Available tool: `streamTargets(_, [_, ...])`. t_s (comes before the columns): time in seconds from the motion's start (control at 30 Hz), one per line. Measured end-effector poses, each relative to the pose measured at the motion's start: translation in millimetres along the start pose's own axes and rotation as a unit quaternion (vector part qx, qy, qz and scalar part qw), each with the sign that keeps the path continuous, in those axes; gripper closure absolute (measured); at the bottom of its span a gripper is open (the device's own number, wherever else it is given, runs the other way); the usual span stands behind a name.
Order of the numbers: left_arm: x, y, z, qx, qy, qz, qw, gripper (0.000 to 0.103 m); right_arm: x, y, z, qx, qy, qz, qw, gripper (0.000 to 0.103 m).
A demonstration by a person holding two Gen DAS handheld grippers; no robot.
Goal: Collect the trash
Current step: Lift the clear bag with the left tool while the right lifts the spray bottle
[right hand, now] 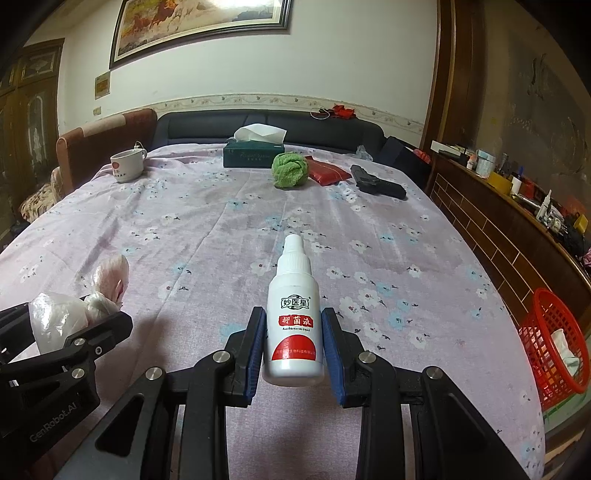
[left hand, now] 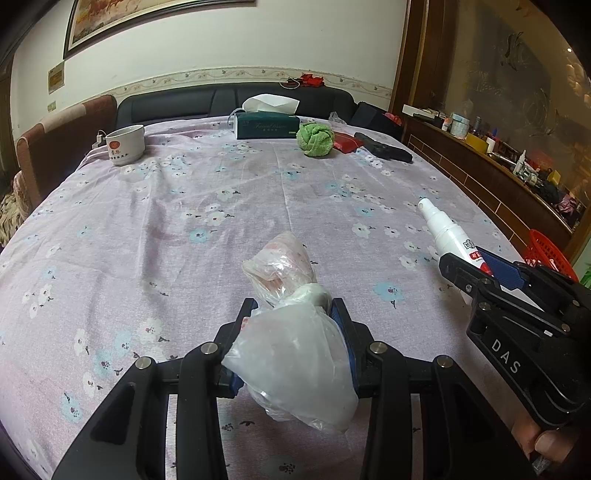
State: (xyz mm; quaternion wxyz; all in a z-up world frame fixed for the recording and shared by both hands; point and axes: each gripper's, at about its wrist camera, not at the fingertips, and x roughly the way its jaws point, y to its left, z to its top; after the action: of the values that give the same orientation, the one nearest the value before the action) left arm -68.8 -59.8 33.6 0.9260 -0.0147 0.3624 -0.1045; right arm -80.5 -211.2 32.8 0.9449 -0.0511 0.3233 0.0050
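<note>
Bagged trash (left hand: 291, 354), green cloth (left hand: 315, 139) beyond

1. Big table (right hand: 207, 236) fills the near and middle of the room, draped in a lilac cloth with little blue and white flowers.
2. Far side: a dark sofa (right hand: 266, 127) against a cream wall (right hand: 351, 55) with a floral border strip.
3. Framed horse painting (right hand: 199, 26) hangs up on that wall.
4. Brown armchair (right hand: 107, 147) sits far left.
5. Right side is a long wooden sideboard (right hand: 491, 221), cluttered on top.
</note>
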Motion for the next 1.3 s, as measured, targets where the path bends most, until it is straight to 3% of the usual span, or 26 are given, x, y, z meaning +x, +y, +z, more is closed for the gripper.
streamTargets(1.3, [0.0,0.2,-0.6,-0.001,-0.005,-0.005,1.0,0.065,5.1,-5.0,0.9,0.014,0.009,-0.015,1.0,0.071])
